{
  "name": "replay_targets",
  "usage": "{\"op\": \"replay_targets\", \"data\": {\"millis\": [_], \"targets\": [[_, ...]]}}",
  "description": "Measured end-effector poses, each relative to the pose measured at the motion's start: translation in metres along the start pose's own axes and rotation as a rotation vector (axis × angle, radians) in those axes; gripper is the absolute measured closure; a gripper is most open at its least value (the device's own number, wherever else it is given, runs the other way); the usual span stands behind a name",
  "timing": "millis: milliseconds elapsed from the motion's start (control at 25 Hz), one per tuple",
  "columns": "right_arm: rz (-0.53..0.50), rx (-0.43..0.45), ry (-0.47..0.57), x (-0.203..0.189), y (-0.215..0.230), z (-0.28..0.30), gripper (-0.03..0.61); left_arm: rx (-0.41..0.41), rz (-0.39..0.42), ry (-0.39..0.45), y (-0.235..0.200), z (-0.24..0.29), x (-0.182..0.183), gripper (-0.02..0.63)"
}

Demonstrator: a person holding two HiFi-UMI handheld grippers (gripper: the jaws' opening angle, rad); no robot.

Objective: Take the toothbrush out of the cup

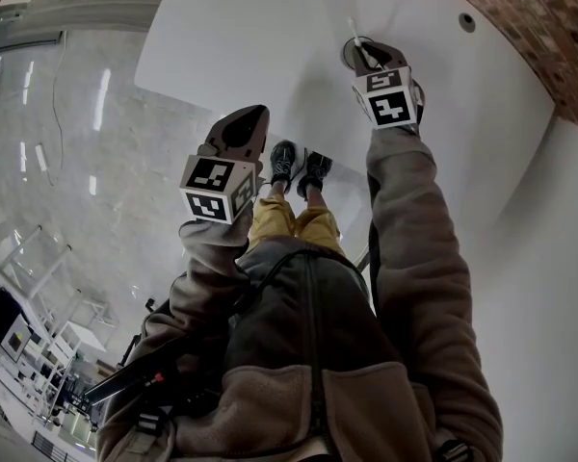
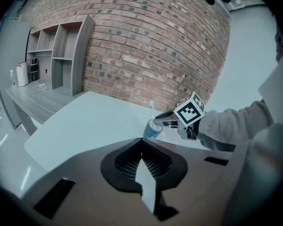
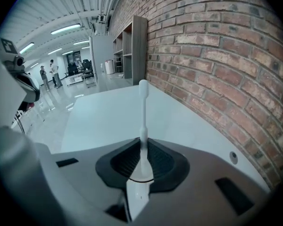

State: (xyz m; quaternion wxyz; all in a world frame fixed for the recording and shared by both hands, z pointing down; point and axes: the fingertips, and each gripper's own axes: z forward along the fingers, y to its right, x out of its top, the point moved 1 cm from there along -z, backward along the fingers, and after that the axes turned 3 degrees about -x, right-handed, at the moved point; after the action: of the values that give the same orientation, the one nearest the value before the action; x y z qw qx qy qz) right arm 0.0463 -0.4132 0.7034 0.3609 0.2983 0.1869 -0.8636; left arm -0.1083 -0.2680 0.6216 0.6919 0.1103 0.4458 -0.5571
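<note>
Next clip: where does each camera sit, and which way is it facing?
Head view: on the person's head, facing steeply down at the white table; shows torso, sleeves, shoes, left gripper, right gripper.
Left gripper view: on the left gripper, facing across the table toward the brick wall; shows its shut fingers, the right gripper at the cup.
Right gripper view: rides the right gripper, facing along the brick wall; its fingers grip the toothbrush.
Shared: head and left gripper views both show right gripper and cup.
</note>
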Motion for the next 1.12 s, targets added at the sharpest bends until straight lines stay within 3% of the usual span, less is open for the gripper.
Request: {"op": "replay_targets", "data": {"millis": [400, 760, 1120], "targets": [[0.035, -0.064, 0.179, 0.052, -0.008, -0.105, 0.531, -0.045, 0.055, 0.099, 0.032, -0.02, 0.05, 0.609], [0.121, -0.122, 0.368, 0.101, -0.017, -0.232, 0.532, -0.098, 0.153, 0.252, 0.087, -0.054, 0.125, 0.609], [0.163, -0.195, 0.49, 0.117, -0.016, -0.31, 0.532, -0.124, 0.256, 0.401, 0.123, -0.088, 0.182, 0.609]]}}
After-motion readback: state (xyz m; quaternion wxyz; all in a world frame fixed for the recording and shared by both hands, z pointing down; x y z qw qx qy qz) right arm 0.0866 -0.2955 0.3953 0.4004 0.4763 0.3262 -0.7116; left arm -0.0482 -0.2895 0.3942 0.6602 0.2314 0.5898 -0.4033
